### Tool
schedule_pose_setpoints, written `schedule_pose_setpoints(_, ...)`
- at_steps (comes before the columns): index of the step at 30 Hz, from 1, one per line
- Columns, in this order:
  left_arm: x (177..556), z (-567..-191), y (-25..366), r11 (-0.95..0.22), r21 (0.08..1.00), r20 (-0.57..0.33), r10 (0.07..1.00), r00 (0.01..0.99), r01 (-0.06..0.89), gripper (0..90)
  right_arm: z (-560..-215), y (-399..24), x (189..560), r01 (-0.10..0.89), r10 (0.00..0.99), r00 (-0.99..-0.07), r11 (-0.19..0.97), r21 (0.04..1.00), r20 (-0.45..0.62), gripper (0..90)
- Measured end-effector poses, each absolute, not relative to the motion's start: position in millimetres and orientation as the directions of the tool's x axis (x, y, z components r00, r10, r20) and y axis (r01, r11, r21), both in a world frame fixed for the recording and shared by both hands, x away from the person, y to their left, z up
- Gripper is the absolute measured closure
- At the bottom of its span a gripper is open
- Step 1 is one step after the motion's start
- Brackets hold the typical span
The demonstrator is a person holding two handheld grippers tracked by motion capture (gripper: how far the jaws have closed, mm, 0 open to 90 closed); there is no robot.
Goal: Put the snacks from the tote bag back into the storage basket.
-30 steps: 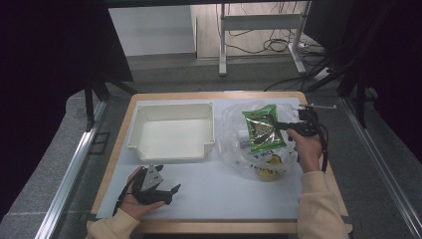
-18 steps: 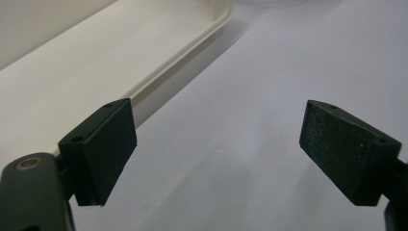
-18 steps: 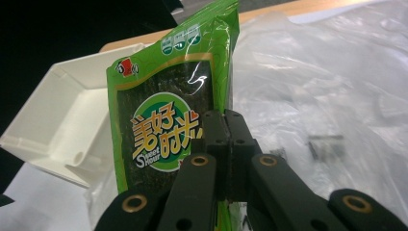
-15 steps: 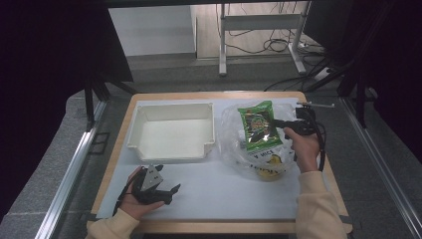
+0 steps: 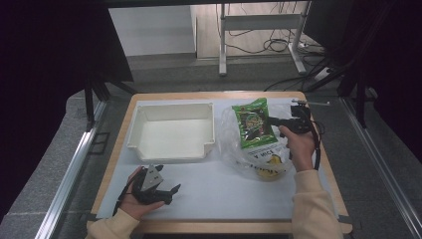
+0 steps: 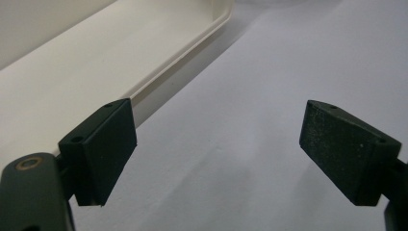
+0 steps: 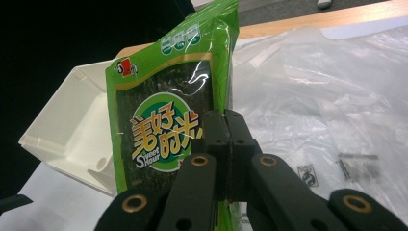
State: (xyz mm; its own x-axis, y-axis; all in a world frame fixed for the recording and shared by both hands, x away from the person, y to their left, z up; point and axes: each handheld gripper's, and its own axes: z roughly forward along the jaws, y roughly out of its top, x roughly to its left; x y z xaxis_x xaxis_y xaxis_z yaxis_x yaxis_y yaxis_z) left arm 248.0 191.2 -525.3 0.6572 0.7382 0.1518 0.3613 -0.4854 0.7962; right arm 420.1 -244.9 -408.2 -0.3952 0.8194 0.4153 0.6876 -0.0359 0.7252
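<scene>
Green packet (image 5: 254, 123): snack pouch, held clear of the table above a clear bag (image 5: 249, 149), long axis running away from the person. Right gripper (image 7: 226, 139): jaws closed on the packet's right edge. Tray (image 5: 171, 132): white, empty, just left of the packet, so any transfer goes leftward; the right hand is much the nearer. Left gripper (image 5: 166, 191): jaws apart, holding nothing, resting on the white sheet (image 5: 224, 194) near the tray's front rim.

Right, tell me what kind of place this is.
Probably a lab or workshop bench set up for recording: a wooden table under white paper, a metal stand with loose cables behind, and dark curtains around.
</scene>
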Motion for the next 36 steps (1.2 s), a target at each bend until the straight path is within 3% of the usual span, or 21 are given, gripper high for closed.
schedule_pose_setpoints(36,248,-525,191,-0.477,0.801,0.146,0.742,0.654,0.363,12.7,-394,-209,422,0.66,0.777,-0.458,-0.028,0.751,0.432,89.9)
